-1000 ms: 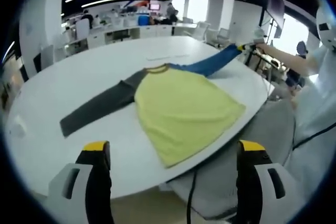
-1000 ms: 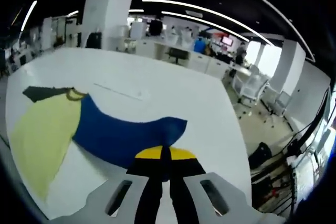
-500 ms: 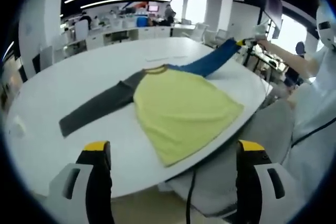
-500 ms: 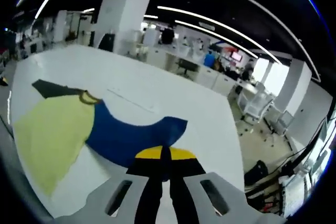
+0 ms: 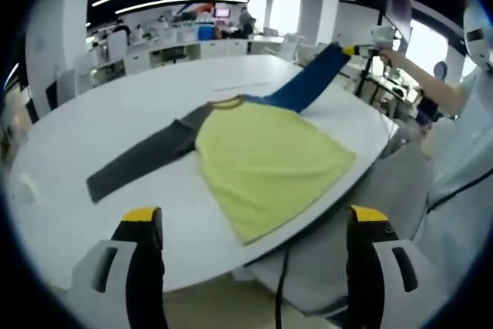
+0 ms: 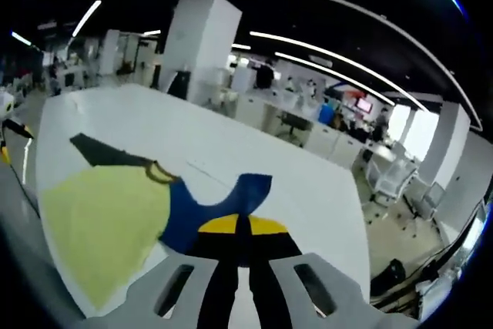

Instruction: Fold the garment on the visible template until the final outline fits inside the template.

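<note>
Long-sleeve shirt point(image 5: 266, 156) flat on white table point(image 5: 92, 136), yellow body, gray sleeve point(image 5: 142, 157) out to the side. Right gripper point(image 6: 242, 227) clamped tight on blue sleeve point(image 6: 204, 209) cuff, sleeve raised off table. Left gripper point(image 5: 250, 225) wide open, holds nothing, hangs at near table edge. Step: 1st sleeve fold. Next prob. carry cuff across yellow body, lay flat.

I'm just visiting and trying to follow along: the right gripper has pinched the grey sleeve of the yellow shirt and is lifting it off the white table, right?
Not quite: the right gripper has pinched the blue sleeve, not the grey sleeve, which lies flat on the white table. The right gripper view shows its jaws shut on blue cloth; the rest stands.
</note>
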Available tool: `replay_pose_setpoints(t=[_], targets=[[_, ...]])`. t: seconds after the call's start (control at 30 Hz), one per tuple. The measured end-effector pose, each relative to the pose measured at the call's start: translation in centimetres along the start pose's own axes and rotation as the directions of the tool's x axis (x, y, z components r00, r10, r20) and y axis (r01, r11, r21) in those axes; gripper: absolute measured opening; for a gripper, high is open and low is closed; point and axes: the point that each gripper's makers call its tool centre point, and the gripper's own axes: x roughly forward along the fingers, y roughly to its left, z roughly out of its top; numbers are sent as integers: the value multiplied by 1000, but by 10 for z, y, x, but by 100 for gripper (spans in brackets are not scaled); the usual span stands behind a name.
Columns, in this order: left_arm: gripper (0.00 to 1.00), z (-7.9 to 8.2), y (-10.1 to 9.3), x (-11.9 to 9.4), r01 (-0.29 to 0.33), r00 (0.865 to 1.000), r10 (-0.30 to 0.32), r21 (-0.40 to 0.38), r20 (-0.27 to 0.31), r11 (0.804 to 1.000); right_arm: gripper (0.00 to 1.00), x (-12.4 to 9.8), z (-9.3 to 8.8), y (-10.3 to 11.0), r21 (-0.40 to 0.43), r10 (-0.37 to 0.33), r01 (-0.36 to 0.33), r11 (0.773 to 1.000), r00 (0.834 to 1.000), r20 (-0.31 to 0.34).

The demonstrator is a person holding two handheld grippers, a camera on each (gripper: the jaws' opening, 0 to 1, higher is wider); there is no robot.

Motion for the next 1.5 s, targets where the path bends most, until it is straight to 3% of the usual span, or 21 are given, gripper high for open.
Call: replay_pose_setpoints(t=[0.57,0.83,1.17,1.5], targets=[[96,-11,5,-3,-8,1000,8,-33,1,999,3,27,61,46,-64,98,-92,994,991,91],[96,-15,8,-7,-14,1000,14,-44,4,999,3,40,77,60,-79,133,-125,989,985,106],[96,-20,11,-7,-12,1000,12,-61,0,998,3,47,99,95,-102,176,-165,981,978,115],[95,-21,13,-6,-2,1000,2,-65,-3,998,3,77,117,97,-124,217,-202,971,969,116]])
